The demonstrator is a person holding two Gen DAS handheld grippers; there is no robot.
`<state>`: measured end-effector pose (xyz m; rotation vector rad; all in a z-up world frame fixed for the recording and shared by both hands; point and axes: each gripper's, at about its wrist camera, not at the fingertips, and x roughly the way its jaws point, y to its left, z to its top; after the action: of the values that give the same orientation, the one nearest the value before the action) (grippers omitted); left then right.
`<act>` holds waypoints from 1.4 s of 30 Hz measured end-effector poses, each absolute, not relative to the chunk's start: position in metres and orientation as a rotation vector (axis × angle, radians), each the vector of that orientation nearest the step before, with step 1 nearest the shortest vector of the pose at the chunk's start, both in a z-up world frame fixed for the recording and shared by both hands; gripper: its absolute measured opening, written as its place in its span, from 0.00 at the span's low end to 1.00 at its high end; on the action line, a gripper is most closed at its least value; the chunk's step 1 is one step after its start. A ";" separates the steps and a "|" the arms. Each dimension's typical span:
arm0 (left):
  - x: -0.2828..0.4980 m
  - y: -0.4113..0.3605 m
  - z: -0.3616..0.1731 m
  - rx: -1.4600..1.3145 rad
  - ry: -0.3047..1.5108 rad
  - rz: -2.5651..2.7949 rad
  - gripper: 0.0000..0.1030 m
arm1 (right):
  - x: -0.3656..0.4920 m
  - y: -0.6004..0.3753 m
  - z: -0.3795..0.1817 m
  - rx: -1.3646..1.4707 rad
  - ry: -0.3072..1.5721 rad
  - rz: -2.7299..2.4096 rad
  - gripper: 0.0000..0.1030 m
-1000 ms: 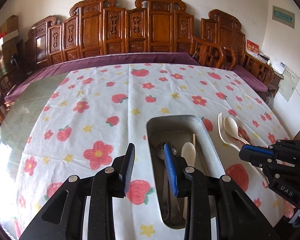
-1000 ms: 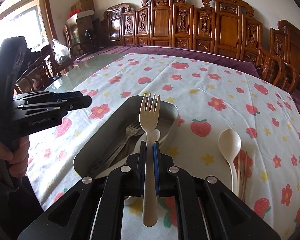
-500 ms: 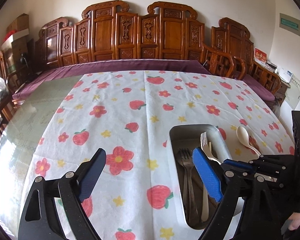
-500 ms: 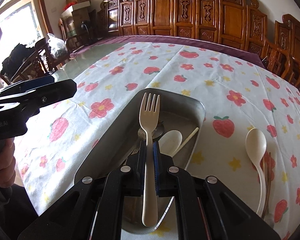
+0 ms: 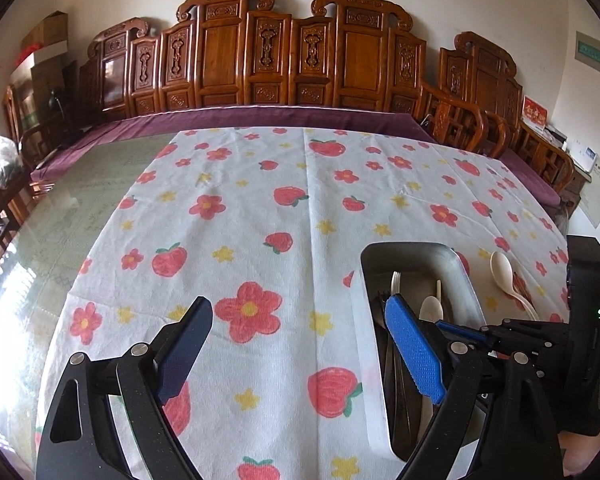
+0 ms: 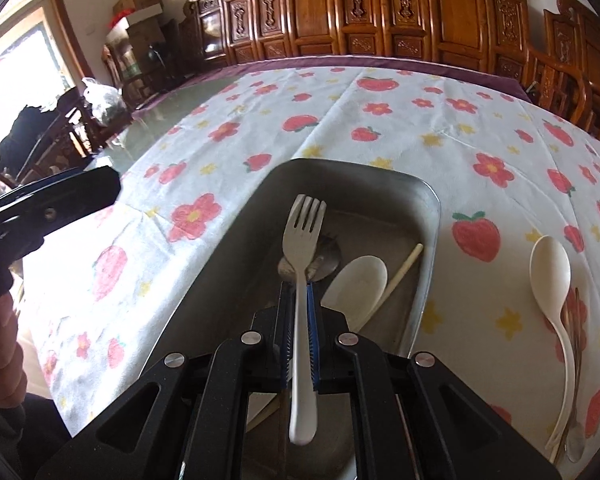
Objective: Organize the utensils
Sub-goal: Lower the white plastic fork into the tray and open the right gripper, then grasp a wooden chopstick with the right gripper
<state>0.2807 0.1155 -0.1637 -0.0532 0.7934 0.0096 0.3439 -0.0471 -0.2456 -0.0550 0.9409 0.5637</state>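
Observation:
My right gripper (image 6: 299,292) is shut on a cream plastic fork (image 6: 303,240) and holds it low inside the metal tray (image 6: 428,216), tines pointing away. The tray holds a cream spoon (image 6: 358,280), a chopstick (image 6: 404,266) and a metal utensil under the fork. My left gripper (image 5: 296,332) is open wide and empty, just left of the tray (image 5: 360,320); the right gripper (image 5: 512,332) shows beside it. A second cream spoon (image 6: 552,280) lies on the cloth right of the tray, also seen in the left wrist view (image 5: 504,272).
A white tablecloth with strawberries and flowers (image 5: 260,220) covers the glass table. More utensils lie under the loose spoon (image 6: 576,380). Carved wooden chairs (image 5: 292,52) line the far side. The table's left part is bare glass (image 5: 60,220).
My right gripper has carried the fork left and down into the tray. My left gripper has opened wider and shifted left, off the tray.

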 end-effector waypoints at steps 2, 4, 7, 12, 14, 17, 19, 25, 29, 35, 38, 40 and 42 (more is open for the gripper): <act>0.281 0.113 -0.164 -0.048 0.793 0.004 0.82 | 0.342 -0.050 -0.244 -0.051 0.938 0.576 0.09; 0.280 0.110 -0.163 -0.046 0.790 -0.002 0.82 | 0.338 -0.055 -0.238 -0.048 0.919 0.594 0.09; 0.279 0.103 -0.162 -0.049 0.790 -0.021 0.82 | 0.328 -0.073 -0.226 -0.052 0.880 0.594 0.09; 0.276 0.082 -0.160 -0.029 0.784 -0.068 0.82 | 0.313 -0.125 -0.207 -0.068 0.828 0.558 0.09; 0.276 0.073 -0.160 -0.027 0.783 -0.087 0.82 | 0.309 -0.147 -0.203 -0.085 0.812 0.527 0.09; 0.274 0.058 -0.160 -0.012 0.782 -0.113 0.82 | 0.307 -0.181 -0.202 -0.118 0.795 0.463 0.09; 0.273 0.047 -0.161 -0.001 0.782 -0.127 0.82 | 0.311 -0.204 -0.207 -0.127 0.803 0.417 0.11; 0.267 0.018 -0.164 0.014 0.778 -0.174 0.82 | 0.328 -0.253 -0.238 -0.113 0.862 0.313 0.15; 0.261 0.001 -0.166 0.032 0.779 -0.207 0.82 | 0.336 -0.264 -0.261 -0.081 0.906 0.299 0.14; 0.253 -0.019 -0.168 0.046 0.774 -0.242 0.82 | 0.341 -0.263 -0.280 -0.073 0.957 0.288 0.14; 0.250 -0.025 -0.169 0.057 0.775 -0.254 0.82 | 0.340 -0.262 -0.281 -0.090 0.971 0.280 0.14; 0.249 -0.028 -0.170 0.062 0.777 -0.258 0.82 | 0.340 -0.262 -0.283 -0.084 0.982 0.282 0.14; 0.248 -0.030 -0.171 0.056 0.781 -0.263 0.82 | 0.339 -0.263 -0.283 -0.079 0.983 0.282 0.10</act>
<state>0.2482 -0.0300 -0.1713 0.0559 0.7806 -0.2634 0.3389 -0.2632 -0.2828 -0.0791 0.9831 0.2820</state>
